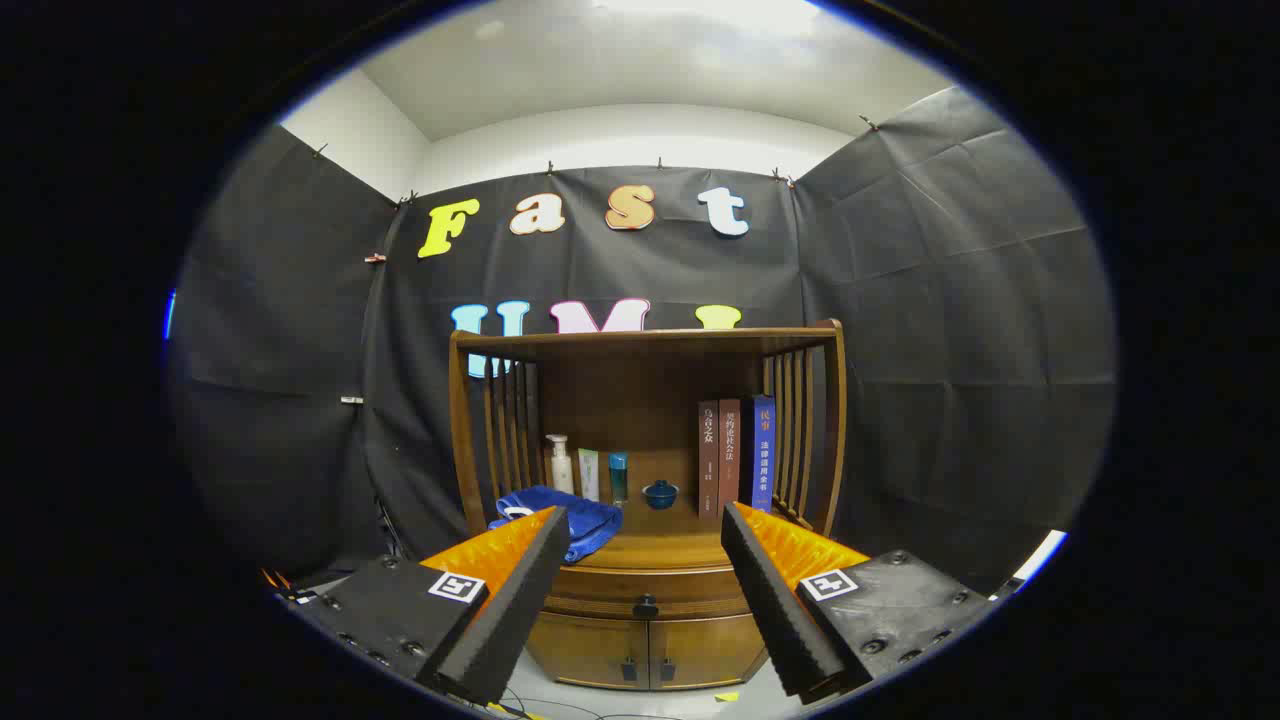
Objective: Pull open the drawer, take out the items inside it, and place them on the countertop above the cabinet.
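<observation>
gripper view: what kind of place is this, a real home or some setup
Probably a staged recording booth, not a lived-in room: black cloth hangs as walls around a lone wooden cabinet dressed with books and a blue towel. The open gripper faces its closed drawer.

The cabinet is polished wood with a soft sheen, as is its drawer, which carries a dark knob. On the surface lies a blue towel of nubby cloth. The open fingers have ribbed, matt pads.
</observation>
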`<state>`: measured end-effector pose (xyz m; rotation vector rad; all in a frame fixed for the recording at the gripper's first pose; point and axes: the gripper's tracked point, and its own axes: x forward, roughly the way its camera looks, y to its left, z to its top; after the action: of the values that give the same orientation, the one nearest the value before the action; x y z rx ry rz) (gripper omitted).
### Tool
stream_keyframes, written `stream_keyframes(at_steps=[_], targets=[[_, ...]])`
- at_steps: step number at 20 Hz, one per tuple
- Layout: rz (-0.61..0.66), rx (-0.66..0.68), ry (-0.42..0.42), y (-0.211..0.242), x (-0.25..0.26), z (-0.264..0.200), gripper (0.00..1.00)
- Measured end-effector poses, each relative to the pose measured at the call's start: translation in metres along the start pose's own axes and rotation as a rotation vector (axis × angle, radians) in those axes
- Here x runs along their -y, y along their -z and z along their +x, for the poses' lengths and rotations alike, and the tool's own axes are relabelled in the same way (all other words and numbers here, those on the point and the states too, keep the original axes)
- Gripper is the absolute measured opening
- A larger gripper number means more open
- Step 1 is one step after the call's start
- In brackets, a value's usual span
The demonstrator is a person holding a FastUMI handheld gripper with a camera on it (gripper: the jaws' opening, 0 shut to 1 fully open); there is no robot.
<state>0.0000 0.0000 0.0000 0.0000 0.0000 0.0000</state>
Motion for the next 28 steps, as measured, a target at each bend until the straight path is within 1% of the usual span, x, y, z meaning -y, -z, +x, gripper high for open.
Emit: stream_keyframes(at_steps=[3,9,12,21,25,28], targets=[[-0.027,-0.01,-0.006,0.002,-0.002,0.002,0.99],[-0.006,-0.041,-0.053,0.016,-0.019,0.003,0.99],[-0.012,-0.056,-0.062,0.021,-0.022,0.006,0.99],[0.008,-0.06,-0.056,0.025,-0.019,0.012,0.99],[0.018,-0.077,-0.055,0.037,-0.018,0.021,0.99],[0.027,-0.106,-0.055,0.056,-0.019,0.034,0.99]])
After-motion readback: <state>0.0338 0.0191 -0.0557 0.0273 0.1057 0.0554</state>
